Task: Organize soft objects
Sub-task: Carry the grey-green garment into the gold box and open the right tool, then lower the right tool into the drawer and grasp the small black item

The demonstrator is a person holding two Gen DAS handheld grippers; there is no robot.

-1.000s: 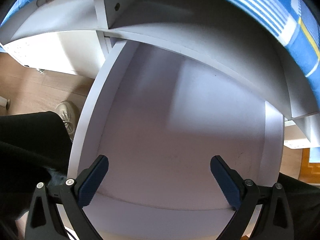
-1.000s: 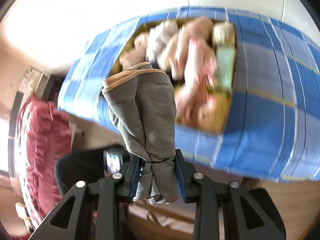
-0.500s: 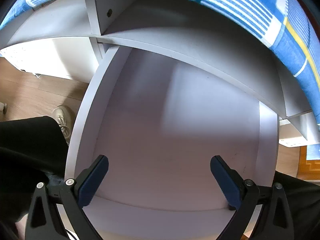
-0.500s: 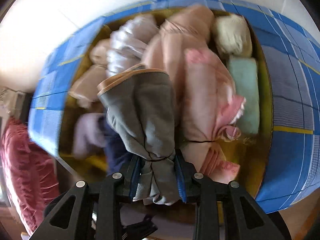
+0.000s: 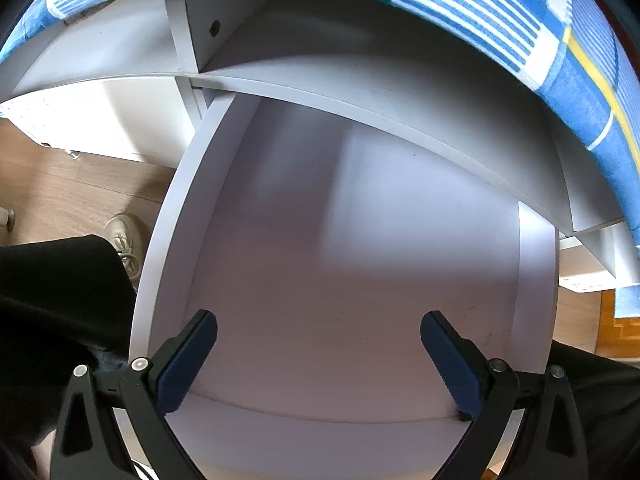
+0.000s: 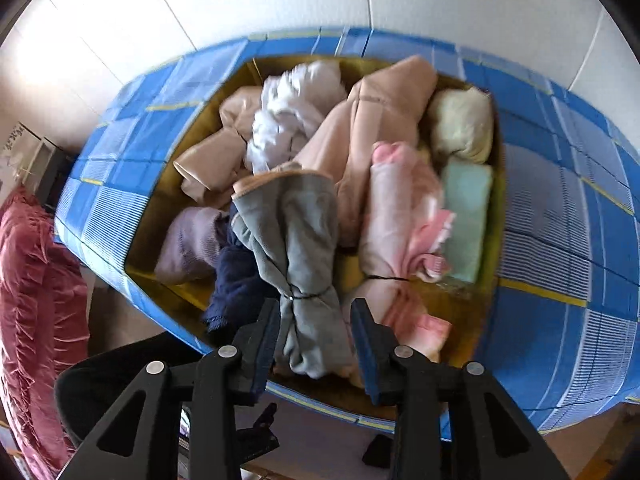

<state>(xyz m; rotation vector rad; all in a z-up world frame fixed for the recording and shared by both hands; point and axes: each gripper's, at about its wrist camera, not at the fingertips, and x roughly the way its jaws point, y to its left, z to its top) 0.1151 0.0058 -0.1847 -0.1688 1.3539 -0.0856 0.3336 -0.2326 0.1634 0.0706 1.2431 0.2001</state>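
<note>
With the right gripper (image 6: 314,330) jaws just parting off the grey bundle (image 6: 298,248) above the blue bin (image 6: 560,216), it may snag; the left gripper (image 5: 319,354) gapes empty.

Grey rolled garment (image 6: 298,240): tan-trimmed end, tied with a black band near the lower end, lying lengthwise atop the pile in the blue plaid fabric box (image 6: 560,208), between the pads of the right hand-held gripper (image 6: 316,340), whose jaws have just been opening. At 3 o'clock, pink tied bundle (image 6: 400,216); at 8 o'clock, navy cloth (image 6: 236,280)
</note>
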